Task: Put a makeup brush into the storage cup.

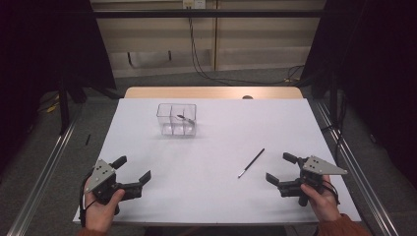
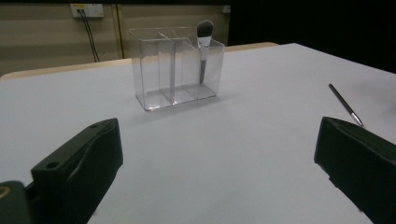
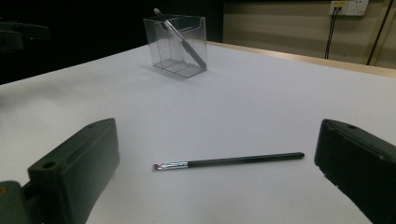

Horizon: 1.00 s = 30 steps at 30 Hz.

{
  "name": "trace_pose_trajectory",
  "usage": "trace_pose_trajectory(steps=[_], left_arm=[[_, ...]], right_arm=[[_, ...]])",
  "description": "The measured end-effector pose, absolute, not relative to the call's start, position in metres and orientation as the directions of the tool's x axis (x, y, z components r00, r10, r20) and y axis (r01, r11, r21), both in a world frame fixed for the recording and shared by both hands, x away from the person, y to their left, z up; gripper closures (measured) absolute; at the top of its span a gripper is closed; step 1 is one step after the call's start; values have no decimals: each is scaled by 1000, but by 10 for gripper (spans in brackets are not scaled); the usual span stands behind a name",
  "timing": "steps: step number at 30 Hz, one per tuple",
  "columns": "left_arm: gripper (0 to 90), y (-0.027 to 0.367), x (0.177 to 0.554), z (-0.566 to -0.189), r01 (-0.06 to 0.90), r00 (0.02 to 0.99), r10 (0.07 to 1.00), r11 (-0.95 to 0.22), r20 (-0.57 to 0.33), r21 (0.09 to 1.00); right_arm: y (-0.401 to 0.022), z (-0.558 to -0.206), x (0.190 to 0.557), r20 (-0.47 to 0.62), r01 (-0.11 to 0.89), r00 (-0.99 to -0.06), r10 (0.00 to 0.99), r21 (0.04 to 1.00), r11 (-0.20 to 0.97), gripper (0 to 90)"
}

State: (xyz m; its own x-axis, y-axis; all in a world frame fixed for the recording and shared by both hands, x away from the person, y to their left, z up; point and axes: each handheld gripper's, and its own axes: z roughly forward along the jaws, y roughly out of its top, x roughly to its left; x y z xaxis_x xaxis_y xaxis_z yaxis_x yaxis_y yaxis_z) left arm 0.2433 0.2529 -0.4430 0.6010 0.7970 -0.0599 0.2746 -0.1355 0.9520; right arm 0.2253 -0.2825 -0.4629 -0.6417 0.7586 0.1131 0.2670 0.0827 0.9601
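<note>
A clear plastic organiser (image 1: 177,119) (image 2: 175,72) (image 3: 177,44) with three compartments stands on the white table (image 1: 216,142), toward the back. A makeup brush (image 2: 203,44) (image 3: 180,37) (image 1: 186,118) leans bristles-up in its right compartment. A thin black brush (image 1: 251,162) (image 3: 229,161) (image 2: 344,104) lies flat on the table at the right, just ahead of my right gripper (image 1: 281,168) (image 3: 215,186), which is open and empty. My left gripper (image 1: 132,168) (image 2: 215,182) is open and empty near the front left corner.
The table's front edge runs just behind both hands. Metal rails (image 1: 44,172) line the floor on each side. Cables (image 1: 196,54) hang down the back wall. A wooden tabletop strip (image 1: 211,92) shows beyond the white sheet.
</note>
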Motion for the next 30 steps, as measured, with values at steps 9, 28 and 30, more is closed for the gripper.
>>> trace_pose_trajectory(steps=[9, 28, 30], left_arm=[[12, 252, 245, -445, 300, 612, 785, -122, -93, 946], [17, 251, 242, -443, 295, 617, 781, -120, -93, 948], [17, 251, 242, -443, 293, 613, 784, -115, -95, 949]], right_arm=[[-282, -459, 227, 104, 255, -639, 763, 963, 83, 0], [-273, -443, 259, 101, 271, -640, 762, 957, 101, 5], [-270, -442, 263, 93, 264, -641, 762, 959, 105, 6]])
